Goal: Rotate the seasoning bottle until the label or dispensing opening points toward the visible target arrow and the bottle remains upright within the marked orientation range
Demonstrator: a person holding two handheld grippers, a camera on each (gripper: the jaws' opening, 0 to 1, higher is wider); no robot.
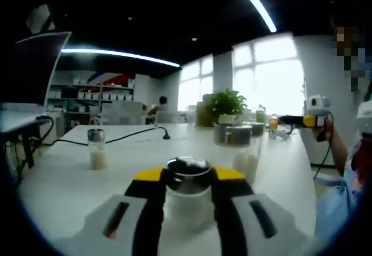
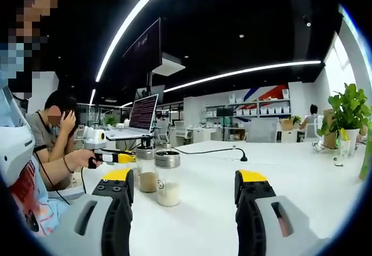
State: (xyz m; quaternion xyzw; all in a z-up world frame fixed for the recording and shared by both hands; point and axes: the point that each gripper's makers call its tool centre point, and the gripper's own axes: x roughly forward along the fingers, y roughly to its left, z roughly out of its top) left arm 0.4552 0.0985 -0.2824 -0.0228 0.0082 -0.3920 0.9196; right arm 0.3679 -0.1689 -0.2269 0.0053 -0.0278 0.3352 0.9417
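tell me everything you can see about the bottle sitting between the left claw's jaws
The seasoning bottle is a small clear jar with a shiny metal cap, its top dark and reflective. The body looks like glass or clear plastic and holds a whitish filling. It stands upright on the white table, close to the camera. The left claw has its black, yellow-tipped jaws against both sides of the bottle just below the cap. No label or arrow can be made out.

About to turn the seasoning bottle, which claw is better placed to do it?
Left. The left claw is already closed around a seasoning bottle upright on the table. The right claw is open with nothing between its jaws.
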